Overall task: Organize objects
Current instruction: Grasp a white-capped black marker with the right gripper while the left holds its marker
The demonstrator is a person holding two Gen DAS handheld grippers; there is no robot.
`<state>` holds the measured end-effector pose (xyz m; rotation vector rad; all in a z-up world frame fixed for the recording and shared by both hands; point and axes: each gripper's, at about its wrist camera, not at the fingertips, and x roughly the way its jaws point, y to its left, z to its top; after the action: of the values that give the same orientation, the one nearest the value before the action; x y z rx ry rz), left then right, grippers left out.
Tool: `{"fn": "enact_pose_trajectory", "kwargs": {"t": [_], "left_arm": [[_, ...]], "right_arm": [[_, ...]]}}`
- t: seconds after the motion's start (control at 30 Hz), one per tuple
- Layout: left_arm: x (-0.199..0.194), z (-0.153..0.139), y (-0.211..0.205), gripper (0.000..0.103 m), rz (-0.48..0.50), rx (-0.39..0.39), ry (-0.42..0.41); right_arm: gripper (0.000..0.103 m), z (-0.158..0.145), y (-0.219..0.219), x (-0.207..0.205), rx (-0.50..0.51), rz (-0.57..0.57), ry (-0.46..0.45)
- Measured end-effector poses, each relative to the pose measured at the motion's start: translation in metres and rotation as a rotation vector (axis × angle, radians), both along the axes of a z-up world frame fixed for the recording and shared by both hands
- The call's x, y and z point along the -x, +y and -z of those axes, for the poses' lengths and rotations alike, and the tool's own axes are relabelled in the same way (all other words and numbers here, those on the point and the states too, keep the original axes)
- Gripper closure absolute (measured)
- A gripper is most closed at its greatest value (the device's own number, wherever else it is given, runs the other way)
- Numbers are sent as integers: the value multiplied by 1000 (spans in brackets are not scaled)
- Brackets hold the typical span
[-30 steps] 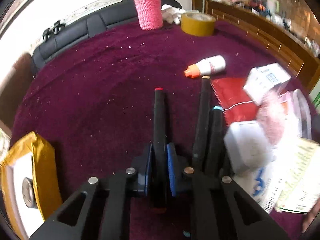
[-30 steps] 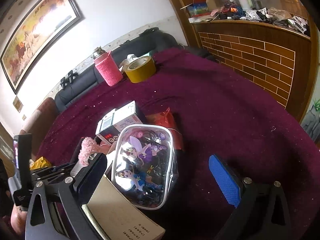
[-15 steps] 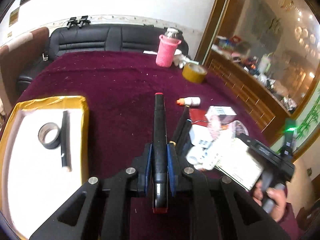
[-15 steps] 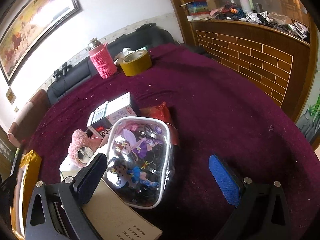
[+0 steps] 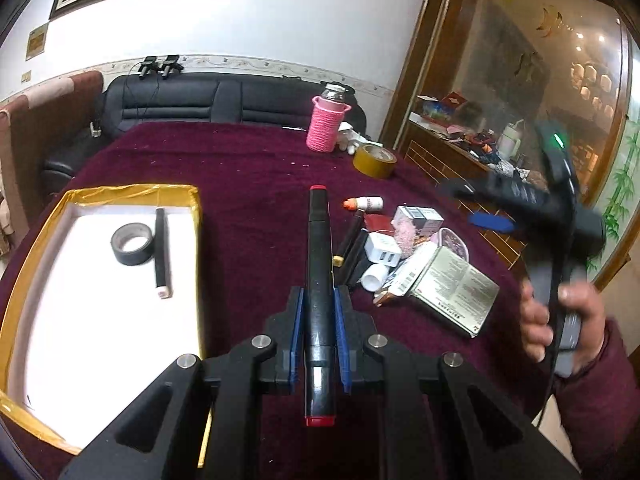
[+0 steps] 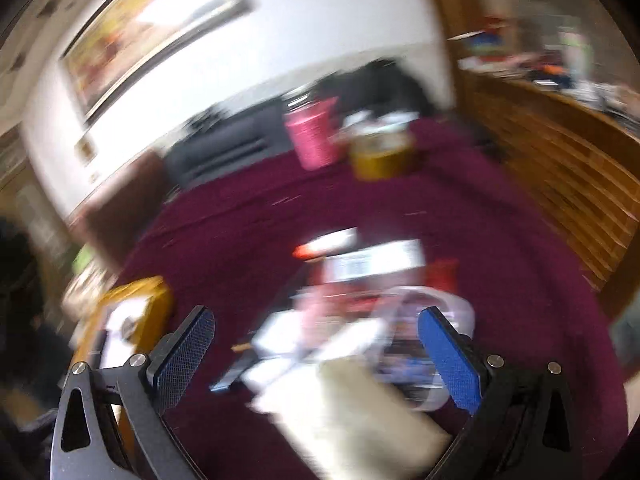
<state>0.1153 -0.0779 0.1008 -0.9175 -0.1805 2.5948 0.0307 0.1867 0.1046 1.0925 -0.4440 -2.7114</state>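
Note:
My left gripper (image 5: pixel 319 320) is shut on a black marker with red ends (image 5: pixel 319 264), held above the maroon table. A yellow-rimmed white tray (image 5: pixel 96 276) lies to the left and holds a grey tape roll (image 5: pixel 132 243) and a black marker (image 5: pixel 162 252). A pile of loose items (image 5: pixel 416 256) lies to the right, with two black markers (image 5: pixel 352 248), a white charger and a booklet. My right gripper (image 6: pixel 316 344) is open and empty above that pile; its view is blurred. It also shows at the right of the left wrist view (image 5: pixel 556 216).
A pink knitted bottle (image 5: pixel 326 128) and a yellow tape roll (image 5: pixel 375 160) stand at the far side of the table. A small orange-capped bottle (image 5: pixel 362 203) lies near the pile. A black sofa (image 5: pixel 200 100) and a wooden counter (image 5: pixel 460 148) border the table.
My left gripper has lifted the red-ended marker off the table and pulled back. The tray has come into view. My right gripper has swung quickly and stays open.

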Motion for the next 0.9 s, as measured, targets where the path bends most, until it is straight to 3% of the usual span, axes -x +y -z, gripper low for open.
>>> {"fn": "enact_pose_trajectory", "kwargs": {"t": [0.13, 0.2, 0.27, 0.33, 0.43, 0.7, 0.83, 0.9], "left_arm": [[-5, 3, -18, 89, -23, -11, -2], [-9, 3, -28, 89, -37, -7, 5], [-11, 4, -40, 89, -57, -4, 14], [-12, 5, -51, 89, -73, -7, 20], [-8, 9, -64, 89, -91, -26, 17], [-4, 20, -91, 89, -111, -66, 2], [0, 25, -102, 89, -130, -89, -11], [2, 28, -107, 89, -139, -98, -25]], "right_arm": [[3, 20, -37, 52, 24, -64, -141], [14, 33, -47, 75, -12, -45, -202], [35, 53, -53, 96, 0, -30, -292], [44, 63, -59, 106, -29, -7, -335], [51, 74, -66, 121, -100, 8, -357], [56, 97, -76, 145, -263, 96, -463], [55, 101, -88, 146, -367, 110, -418], [72, 100, -91, 145, -368, 105, -384]]}}
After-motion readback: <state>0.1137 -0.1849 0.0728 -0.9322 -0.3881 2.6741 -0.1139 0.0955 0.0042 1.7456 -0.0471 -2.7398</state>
